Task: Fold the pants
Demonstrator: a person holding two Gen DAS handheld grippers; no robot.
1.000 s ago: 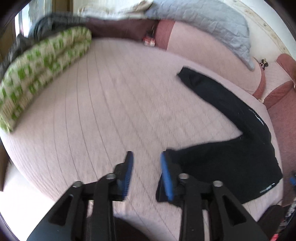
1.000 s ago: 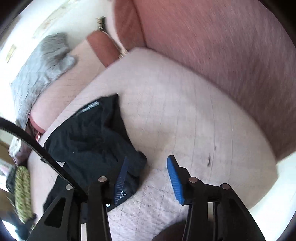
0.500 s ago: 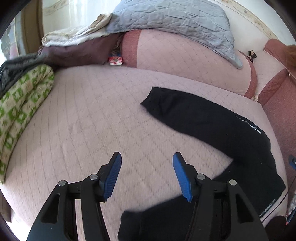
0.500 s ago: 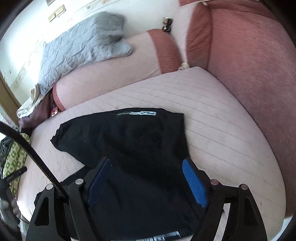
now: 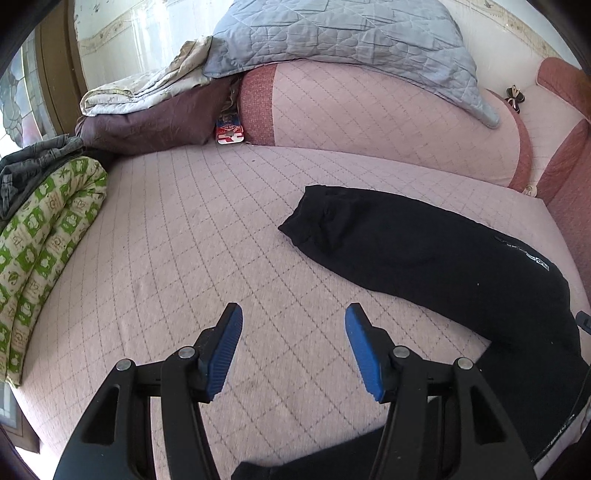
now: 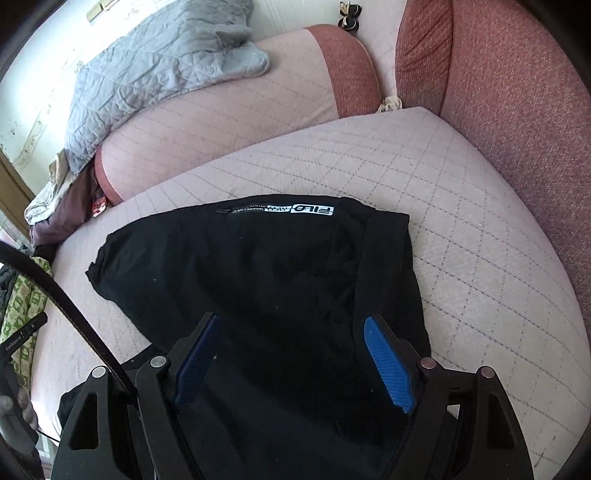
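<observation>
While both your grippers hang open and empty, the left gripper (image 5: 293, 347) moderately, the right gripper (image 6: 290, 360) wide, the black pants (image 5: 436, 254) sprawl right of frame (legs splayed). You're between grasps; next, pinch a leg hem.

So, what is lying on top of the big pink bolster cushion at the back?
A grey-blue quilted blanket is draped over the bolster cushion, hanging down at its right end. A small dark bow-shaped item sits near that end. What lies beneath the blanket is covered.
</observation>
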